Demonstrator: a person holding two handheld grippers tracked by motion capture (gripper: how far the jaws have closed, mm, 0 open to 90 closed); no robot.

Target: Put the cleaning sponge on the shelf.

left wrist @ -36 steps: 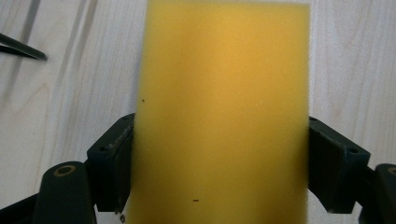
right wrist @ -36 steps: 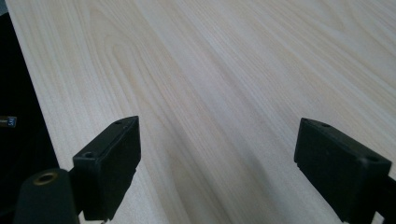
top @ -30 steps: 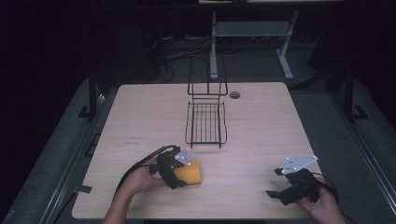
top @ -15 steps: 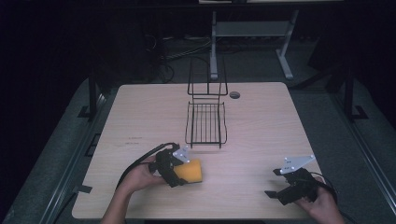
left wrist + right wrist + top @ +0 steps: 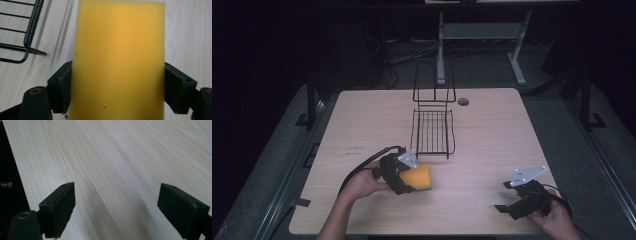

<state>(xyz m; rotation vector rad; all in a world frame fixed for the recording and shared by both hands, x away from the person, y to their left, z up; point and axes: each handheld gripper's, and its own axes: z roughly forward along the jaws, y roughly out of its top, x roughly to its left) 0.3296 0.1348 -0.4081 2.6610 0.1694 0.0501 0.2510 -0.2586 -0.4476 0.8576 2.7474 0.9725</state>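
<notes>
left gripper point(image 5: 412, 180) pinches yellow sponge point(image 5: 418, 178) — right gripper point(image 5: 508, 207) spread, low over table point(image 5: 492, 140).

High view: fixed above, facing forward and down over the whole worktop point(image 5: 492, 130).
Left gripper view: very near, along its fingers point(image 5: 60, 87) onto a yellow sponge point(image 5: 118, 60); wire rack point(image 5: 22, 32) corner at left.
Right gripper view: low, close over bare wood.
Shared: sponge, rack, worktop surface.
</notes>
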